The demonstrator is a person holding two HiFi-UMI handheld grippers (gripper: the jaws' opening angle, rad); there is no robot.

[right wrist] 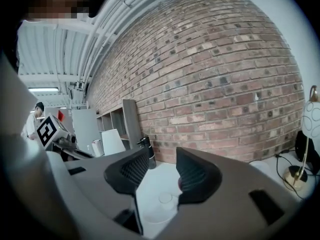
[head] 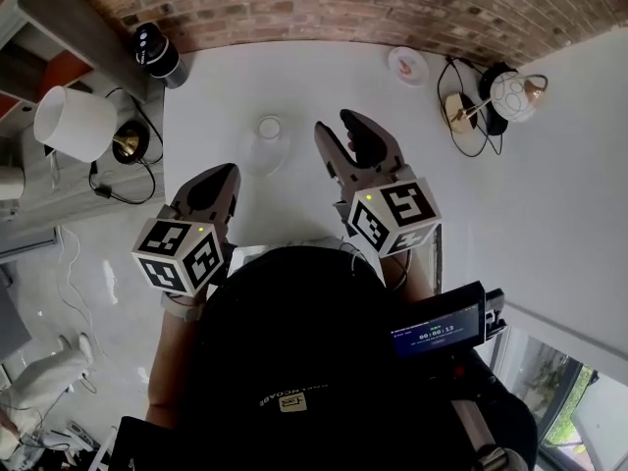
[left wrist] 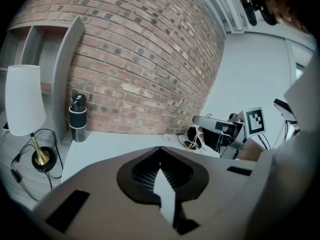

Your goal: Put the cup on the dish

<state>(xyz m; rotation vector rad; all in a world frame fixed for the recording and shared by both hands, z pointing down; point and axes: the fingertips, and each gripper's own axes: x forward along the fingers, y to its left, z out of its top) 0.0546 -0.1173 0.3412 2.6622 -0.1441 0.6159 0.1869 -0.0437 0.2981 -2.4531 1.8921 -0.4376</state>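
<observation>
The cup (head: 269,128) is parked on the dish (head: 255,162), mid white table (head: 226,77). The left gripper (head: 228,172) is clamped shut on nothing, and the right gripper (head: 334,122) is held slightly apart, empty.

The head view looks steeply down from above the person onto the white tabletop (head: 294,86), with the brick wall (head: 324,3) along the far edge. The left claw view sits close behind the left claw (left wrist: 160,150) and faces the far-left corner. The right claw view looks almost level along the right claw (right wrist: 162,156) at the same wall. All three views share the black bottle (head: 157,52) in that corner.
</observation>
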